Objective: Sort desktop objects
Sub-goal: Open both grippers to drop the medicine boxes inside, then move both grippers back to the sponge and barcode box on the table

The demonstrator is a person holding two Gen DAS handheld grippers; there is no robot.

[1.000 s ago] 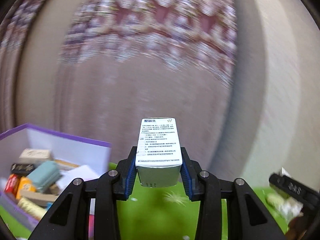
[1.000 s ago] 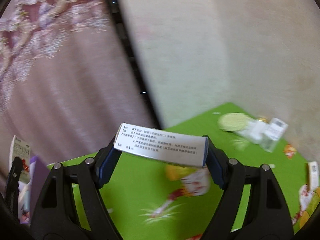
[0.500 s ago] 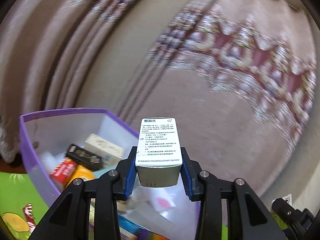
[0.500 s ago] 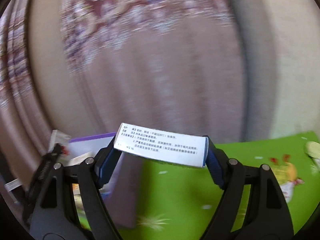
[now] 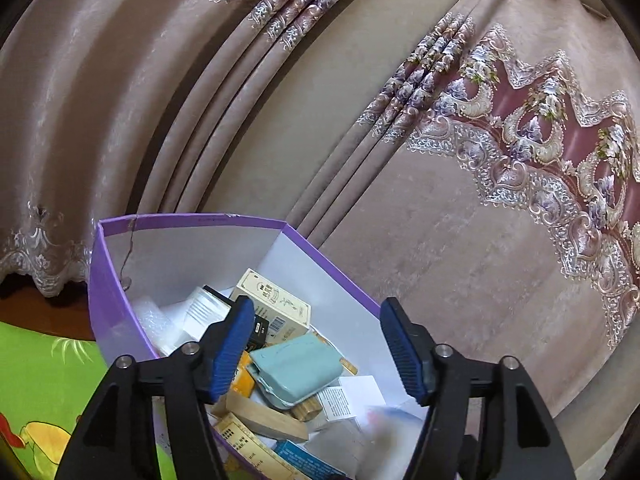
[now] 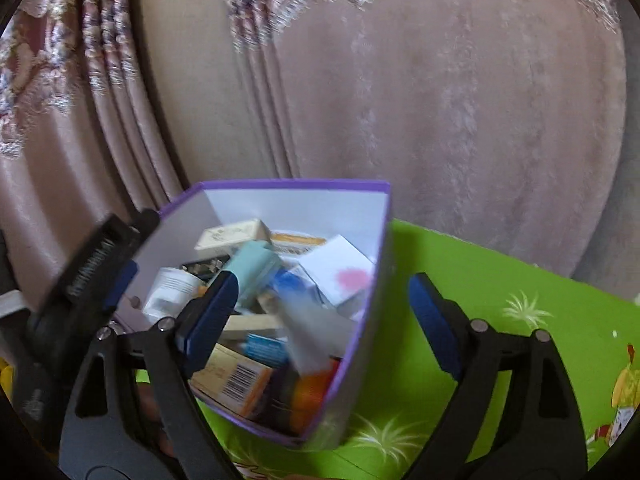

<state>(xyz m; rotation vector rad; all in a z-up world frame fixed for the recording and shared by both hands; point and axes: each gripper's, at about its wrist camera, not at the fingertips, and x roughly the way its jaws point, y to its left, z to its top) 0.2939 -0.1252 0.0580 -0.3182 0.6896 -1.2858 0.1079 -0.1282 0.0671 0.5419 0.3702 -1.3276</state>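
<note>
A purple box (image 5: 102,280) with white inner walls stands on the green tablecloth (image 6: 500,280) in front of the curtain (image 5: 440,240), and it is full of sorted things. Inside lie many small cartons, among them a cream carton (image 5: 272,300), a pale teal case (image 5: 296,368) on top of the pile and a wooden block (image 5: 264,416) below it. The left gripper (image 5: 318,348) and the right gripper (image 6: 320,316) both hang over the box with fingers wide apart and hold nothing.

Small boxes (image 5: 294,366) lie piled in the bin (image 5: 108,280), on the tabletop (image 6: 500,280).
</note>
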